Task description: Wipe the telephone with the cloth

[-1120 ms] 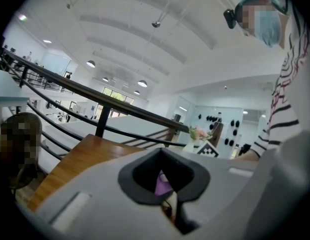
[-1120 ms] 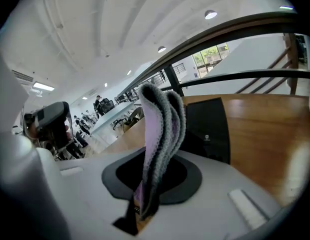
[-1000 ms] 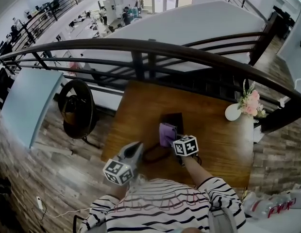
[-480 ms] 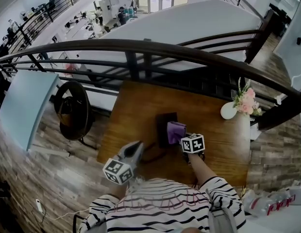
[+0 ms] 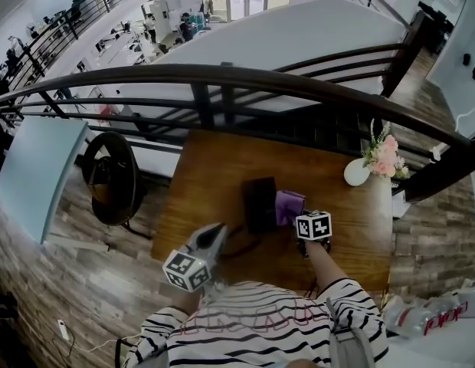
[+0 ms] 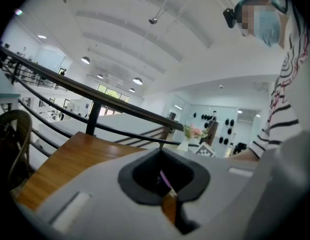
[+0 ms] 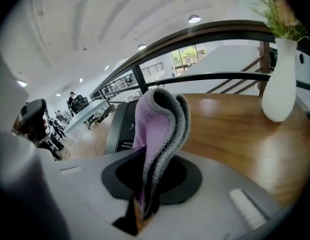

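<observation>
Right hand-held gripper [image 5: 297,215], squeezing the purple cloth [image 5: 289,204] tight, is sliding it off the black telephone [image 5: 260,204] onto the counter [image 5: 214,167] beside it. That wipe is finishing. Left hand-held gripper [image 5: 217,234] is waiting, jaws together, empty.

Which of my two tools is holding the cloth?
The right tool: the purple cloth is pinched in it by the telephone; the left tool holds nothing.

Hand-held grippers, left [image 5: 217,234] and right [image 5: 298,215], closed.
</observation>
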`<state>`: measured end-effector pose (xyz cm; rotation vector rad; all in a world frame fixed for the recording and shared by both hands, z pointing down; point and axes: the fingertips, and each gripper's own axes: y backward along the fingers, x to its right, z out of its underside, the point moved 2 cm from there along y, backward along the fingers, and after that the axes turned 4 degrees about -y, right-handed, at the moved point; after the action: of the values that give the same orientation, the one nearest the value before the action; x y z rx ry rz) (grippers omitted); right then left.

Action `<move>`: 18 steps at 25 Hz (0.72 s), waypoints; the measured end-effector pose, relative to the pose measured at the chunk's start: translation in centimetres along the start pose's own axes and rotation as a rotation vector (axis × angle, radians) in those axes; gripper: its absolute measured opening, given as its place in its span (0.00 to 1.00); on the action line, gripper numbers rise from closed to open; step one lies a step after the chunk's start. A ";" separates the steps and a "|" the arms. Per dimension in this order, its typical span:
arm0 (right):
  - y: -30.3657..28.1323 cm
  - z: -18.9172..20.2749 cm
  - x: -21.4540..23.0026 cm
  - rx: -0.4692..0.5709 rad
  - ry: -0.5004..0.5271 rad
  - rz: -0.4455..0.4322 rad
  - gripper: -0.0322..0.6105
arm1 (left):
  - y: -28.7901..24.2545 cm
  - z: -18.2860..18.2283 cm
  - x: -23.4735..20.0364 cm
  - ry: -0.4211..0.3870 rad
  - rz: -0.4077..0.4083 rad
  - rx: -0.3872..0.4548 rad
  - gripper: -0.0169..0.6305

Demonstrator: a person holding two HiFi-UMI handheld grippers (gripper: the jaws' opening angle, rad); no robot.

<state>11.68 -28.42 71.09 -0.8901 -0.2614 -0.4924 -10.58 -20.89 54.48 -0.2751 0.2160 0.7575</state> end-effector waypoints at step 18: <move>-3.5 3.9 -14.6 -0.034 0.154 -0.249 0.13 | 1.3 0.1 -0.5 -0.005 0.015 -0.002 0.03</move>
<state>-2.75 -22.80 69.76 -0.8518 -0.2240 -0.7951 -11.86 -20.25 54.52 -0.2735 0.2129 0.7731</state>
